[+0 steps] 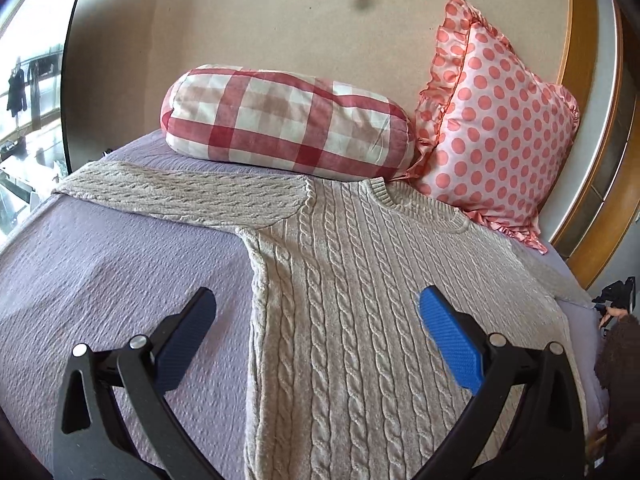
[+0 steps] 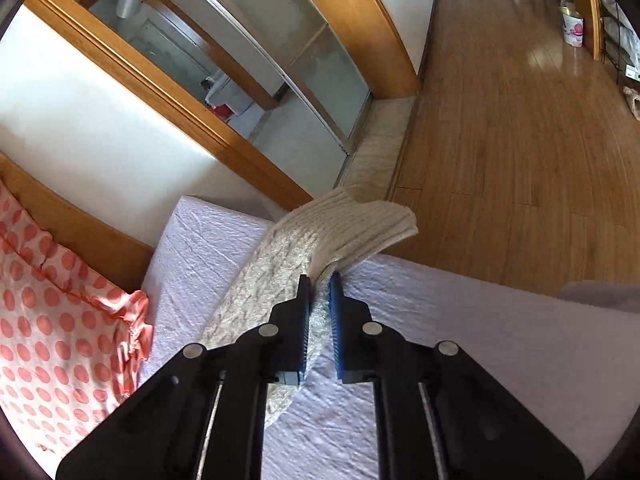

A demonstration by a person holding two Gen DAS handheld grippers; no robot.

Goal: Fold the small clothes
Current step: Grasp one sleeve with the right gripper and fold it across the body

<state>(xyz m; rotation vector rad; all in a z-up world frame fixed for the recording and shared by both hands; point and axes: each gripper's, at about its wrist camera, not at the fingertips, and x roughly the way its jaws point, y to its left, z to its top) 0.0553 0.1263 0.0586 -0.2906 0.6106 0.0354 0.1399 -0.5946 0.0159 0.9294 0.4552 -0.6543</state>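
A beige cable-knit sweater (image 1: 360,300) lies flat on the lilac bedspread (image 1: 100,280), neck toward the pillows, its left sleeve (image 1: 180,192) stretched out to the left. My left gripper (image 1: 316,304) is open and empty, hovering over the sweater's body near its left side edge. In the right wrist view my right gripper (image 2: 319,280) is shut on the sweater's right sleeve (image 2: 280,264). The sleeve's ribbed cuff (image 2: 360,220) sticks out past the fingertips, lifted off the bed near the bed's edge.
A red-checked bolster (image 1: 280,120) and a pink polka-dot pillow (image 1: 492,128) lie at the headboard, the pillow touching the sweater's collar. The polka-dot pillow (image 2: 48,320) shows left in the right wrist view. Wooden floor (image 2: 520,120) lies beyond the bed edge.
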